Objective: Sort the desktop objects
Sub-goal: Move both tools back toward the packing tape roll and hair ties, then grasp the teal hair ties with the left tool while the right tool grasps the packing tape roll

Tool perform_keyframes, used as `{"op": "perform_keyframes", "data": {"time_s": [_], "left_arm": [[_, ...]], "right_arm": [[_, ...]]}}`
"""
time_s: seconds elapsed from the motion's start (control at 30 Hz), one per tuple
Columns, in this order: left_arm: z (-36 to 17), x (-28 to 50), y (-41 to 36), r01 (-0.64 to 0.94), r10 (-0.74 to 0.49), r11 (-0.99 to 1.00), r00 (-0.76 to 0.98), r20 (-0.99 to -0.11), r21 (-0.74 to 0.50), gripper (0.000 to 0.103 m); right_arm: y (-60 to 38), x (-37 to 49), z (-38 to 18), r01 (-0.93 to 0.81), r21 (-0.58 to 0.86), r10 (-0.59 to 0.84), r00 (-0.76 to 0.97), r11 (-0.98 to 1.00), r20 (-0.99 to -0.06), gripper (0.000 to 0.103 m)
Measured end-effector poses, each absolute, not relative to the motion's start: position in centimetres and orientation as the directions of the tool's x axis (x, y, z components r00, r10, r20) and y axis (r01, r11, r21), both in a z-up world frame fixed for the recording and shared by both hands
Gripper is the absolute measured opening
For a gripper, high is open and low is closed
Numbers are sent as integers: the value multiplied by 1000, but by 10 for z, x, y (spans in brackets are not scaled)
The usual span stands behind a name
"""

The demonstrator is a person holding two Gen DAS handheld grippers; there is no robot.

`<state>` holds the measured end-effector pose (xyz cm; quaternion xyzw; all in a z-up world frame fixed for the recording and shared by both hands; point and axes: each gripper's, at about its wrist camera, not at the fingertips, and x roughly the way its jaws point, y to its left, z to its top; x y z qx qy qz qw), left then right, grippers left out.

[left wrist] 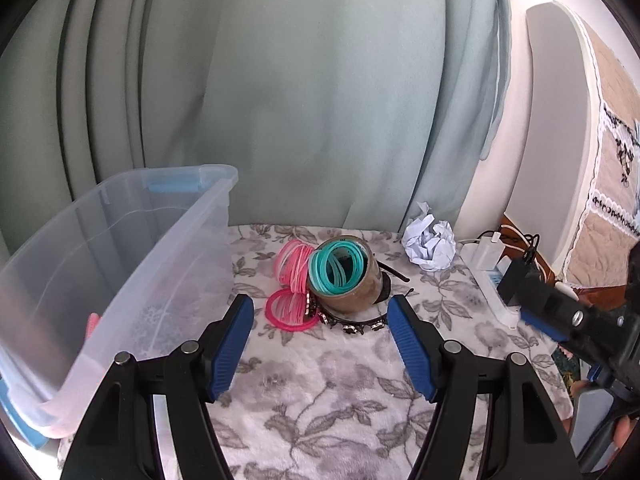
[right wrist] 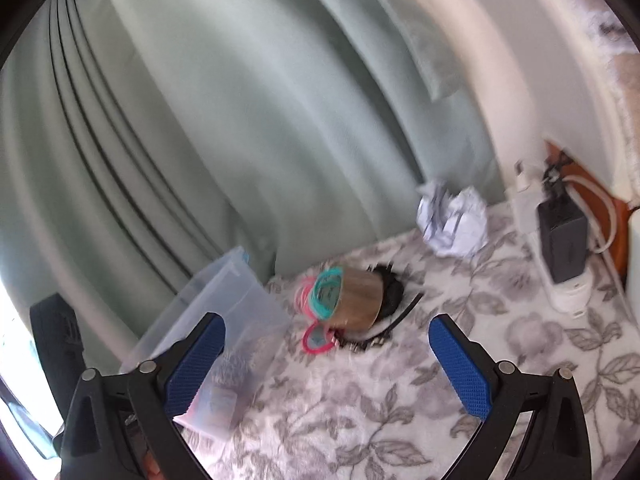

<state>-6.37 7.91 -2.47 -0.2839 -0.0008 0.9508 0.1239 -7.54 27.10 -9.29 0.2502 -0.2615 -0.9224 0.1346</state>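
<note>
**Both grippers open over the floral cloth**

Left gripper (left wrist: 320,316) spread wide, empty, aimed at the tape roll (left wrist: 352,280) lying on its side mid-table, teal bands (left wrist: 336,266) inside, pink bands (left wrist: 292,280) touching its left. Right gripper (right wrist: 326,338) likewise wide, holding nothing. Clear bin (left wrist: 120,264) at left; crumpled paper (left wrist: 430,242) far right, near the power strip (left wrist: 492,284).

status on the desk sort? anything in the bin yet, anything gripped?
Done: little. The clear bin holds one pink item, otherwise hard to tell.
In hand: nothing. Left gripper and right gripper are both open and empty, facing the pile.
Left: tape roll with teal bands, pink bands, beaded black headband, crumpled paper, all on the floral cloth.
</note>
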Motion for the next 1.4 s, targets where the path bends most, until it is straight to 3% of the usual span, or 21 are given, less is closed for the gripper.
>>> {"op": "perform_keyframes", "data": {"time_s": [0.1,0.23,0.43,0.77,0.87,0.93,1.17,1.27,1.4], "left_arm": [[-32,-71,82,-258,265,-962,-784,-562,-94,70],[-42,-77,84,-315,338,-938,-741,-580,-144,70],[-52,-85,89,-323,344,-935,-734,-585,-143,70],[-62,-106,100,-327,321,-940,-739,-592,-100,70],[-65,-114,104,-337,323,-937,-737,-594,-91,70],[-67,-120,105,-339,327,-936,-731,-599,-97,70],[-64,-137,124,-388,362,-917,-719,-593,-89,70],[-60,-146,133,-412,399,-903,-705,-587,-119,70],[-60,-158,147,-431,388,-899,-715,-581,-70,70]], "right_arm": [[270,-84,-106,90,555,-386,-809,-827,-443,103],[271,-84,-107,102,530,-373,-818,-842,-437,103],[285,-84,-103,70,533,-326,-855,-843,-404,103],[307,-126,-103,17,527,-290,-850,-850,-440,99],[314,-143,-101,-20,522,-264,-846,-853,-463,92],[319,-156,-104,-23,536,-277,-836,-844,-473,79],[315,-196,-113,-5,491,-289,-803,-871,-521,68],[321,-216,-119,-27,491,-279,-795,-871,-539,60],[329,-236,-122,-52,487,-260,-792,-872,-551,50]]}}
